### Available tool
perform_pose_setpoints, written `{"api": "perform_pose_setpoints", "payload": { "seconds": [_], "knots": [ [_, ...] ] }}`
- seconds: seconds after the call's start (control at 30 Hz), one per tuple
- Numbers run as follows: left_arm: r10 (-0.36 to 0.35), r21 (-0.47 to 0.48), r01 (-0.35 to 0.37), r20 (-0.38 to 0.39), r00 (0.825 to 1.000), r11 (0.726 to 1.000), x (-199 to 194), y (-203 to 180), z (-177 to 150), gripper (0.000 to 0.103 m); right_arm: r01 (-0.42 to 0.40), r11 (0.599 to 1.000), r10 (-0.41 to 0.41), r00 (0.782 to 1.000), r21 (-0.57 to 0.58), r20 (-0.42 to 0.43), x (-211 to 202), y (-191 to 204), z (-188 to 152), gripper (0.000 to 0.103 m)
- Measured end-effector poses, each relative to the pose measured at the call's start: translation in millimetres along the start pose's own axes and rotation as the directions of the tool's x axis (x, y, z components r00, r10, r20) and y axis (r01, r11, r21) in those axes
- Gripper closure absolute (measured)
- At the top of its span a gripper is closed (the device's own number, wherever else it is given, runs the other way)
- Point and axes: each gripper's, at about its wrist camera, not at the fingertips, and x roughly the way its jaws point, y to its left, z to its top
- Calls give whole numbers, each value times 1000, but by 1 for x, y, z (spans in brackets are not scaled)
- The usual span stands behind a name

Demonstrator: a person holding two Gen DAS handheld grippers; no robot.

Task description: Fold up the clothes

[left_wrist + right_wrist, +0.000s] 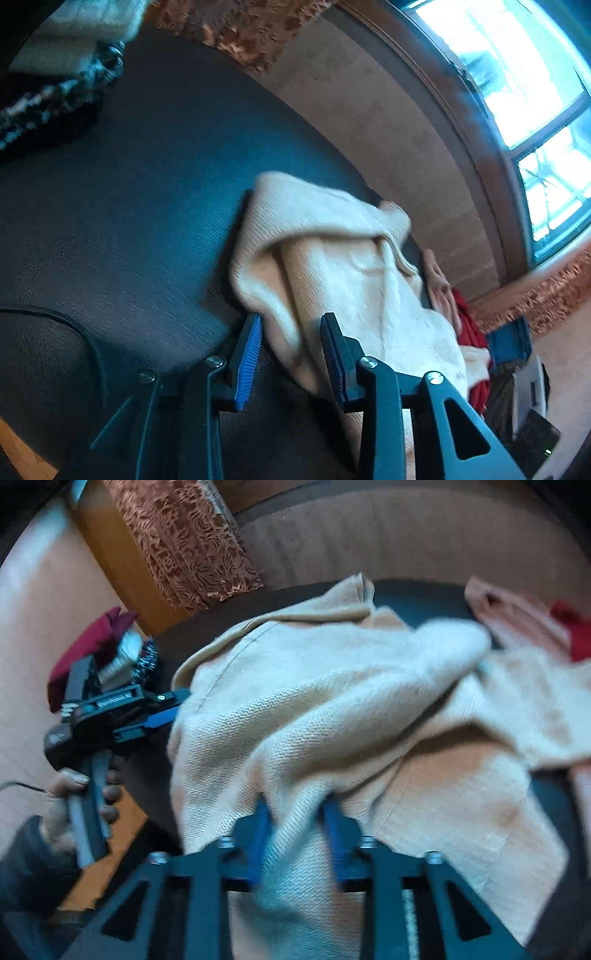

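My right tongs (295, 830) pinch a fold of the cream knit sweater (332, 701), bunched just ahead on the dark table (129, 221). My left tongs (291, 350) stand spread at the sweater's edge, fabric between them, pads apart. Beyond lie a red garment (472, 332) and folded clothes (55, 92).

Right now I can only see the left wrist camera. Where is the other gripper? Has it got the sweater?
Observer: The right gripper is at the near edge of the sweater. A fold is bunched between its fingers and looks pinched, though the picture is blurry.
Operator: What does my gripper look like from over there?
Observer: The left gripper is beside the sweater's left edge, and a hand in a dark sleeve holds its handle.
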Motion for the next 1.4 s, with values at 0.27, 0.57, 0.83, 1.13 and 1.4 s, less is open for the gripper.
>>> {"api": "perform_pose_setpoints", "payload": {
  "seconds": [0.27,0.57,0.83,1.13,1.4],
  "knots": [
    [-36,-103,30,-57,998,994,15,13,26,87,168,986,-162,975,-26,156,-33,-22,52,93],
    [-86,18,85,58,995,996,6,-55,107,100,493,870,-491,865,0,107,-5,-140,121,99],
    [-40,127,39,2,999,991,29,-80,114,100,-86,935,16,979,343,203,-17,-178,86,54],
    [-95,25,96,-30,995,995,30,-57,88,95,-293,927,268,954,233,136,20,-81,49,23],
    [-63,53,66,-66,996,996,27,-39,70,89,-110,993,110,994,-35,17,64,-34,60,13]
  ]
}}
